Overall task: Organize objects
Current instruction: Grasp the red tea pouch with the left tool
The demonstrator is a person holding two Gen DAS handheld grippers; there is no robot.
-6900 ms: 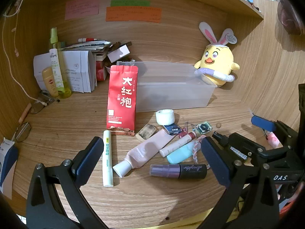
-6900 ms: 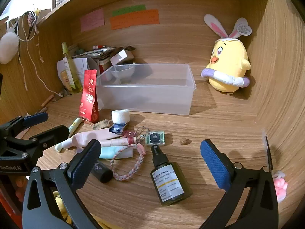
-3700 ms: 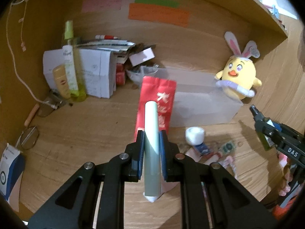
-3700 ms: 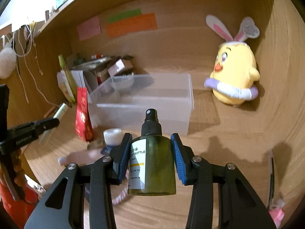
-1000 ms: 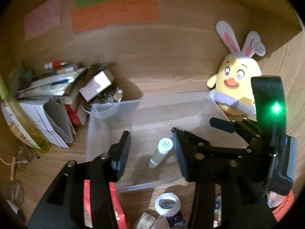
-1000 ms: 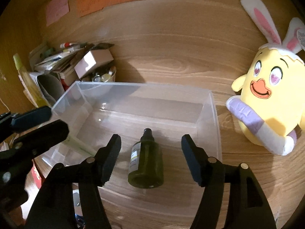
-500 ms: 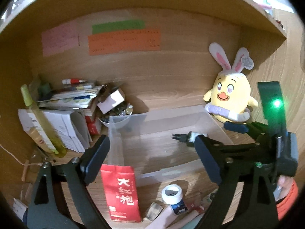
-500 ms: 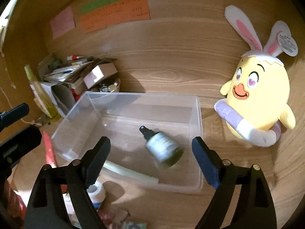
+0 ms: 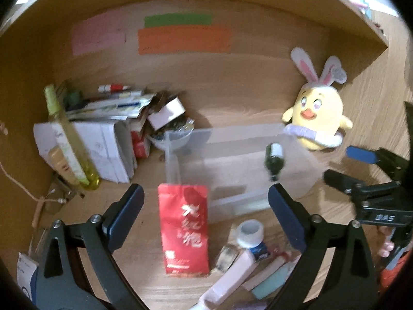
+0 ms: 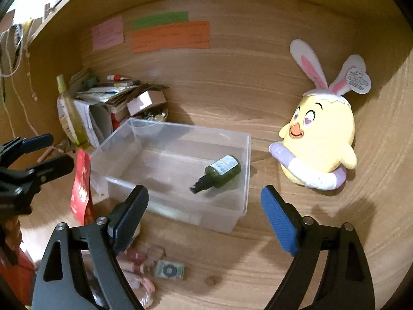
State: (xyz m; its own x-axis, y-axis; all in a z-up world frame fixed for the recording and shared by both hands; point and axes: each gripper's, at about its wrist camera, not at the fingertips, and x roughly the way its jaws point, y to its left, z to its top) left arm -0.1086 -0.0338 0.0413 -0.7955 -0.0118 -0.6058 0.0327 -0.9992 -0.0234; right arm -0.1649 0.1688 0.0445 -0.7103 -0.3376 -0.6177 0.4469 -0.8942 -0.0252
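Observation:
A clear plastic bin (image 10: 240, 139) (image 9: 296, 180) stands mid-desk. A dark green spray bottle (image 10: 219, 171) (image 9: 274, 159) lies on its side inside it, and a pale green tube (image 10: 178, 213) (image 9: 237, 202) lies along its front wall. My left gripper (image 9: 205, 214) is open and empty, in front of the bin above a red tea pouch (image 9: 184, 228). My right gripper (image 10: 204, 214) is open and empty, in front of the bin's right end. A white tape roll (image 9: 250, 230), pink tube (image 9: 232, 275) and other small items lie in front.
A yellow bunny-eared plush (image 10: 320, 139) sits right of the bin. Papers, boxes and a tall yellow-green bottle (image 9: 71, 139) crowd the back left. A small patterned tile (image 10: 169, 270) and a braided cord (image 10: 139, 281) lie near my right gripper. Wooden walls enclose the desk.
Both grippers have pulled back from the bin toward the desk front. The spray bottle has rolled and settled at the bin's right end; the tube lies along its front.

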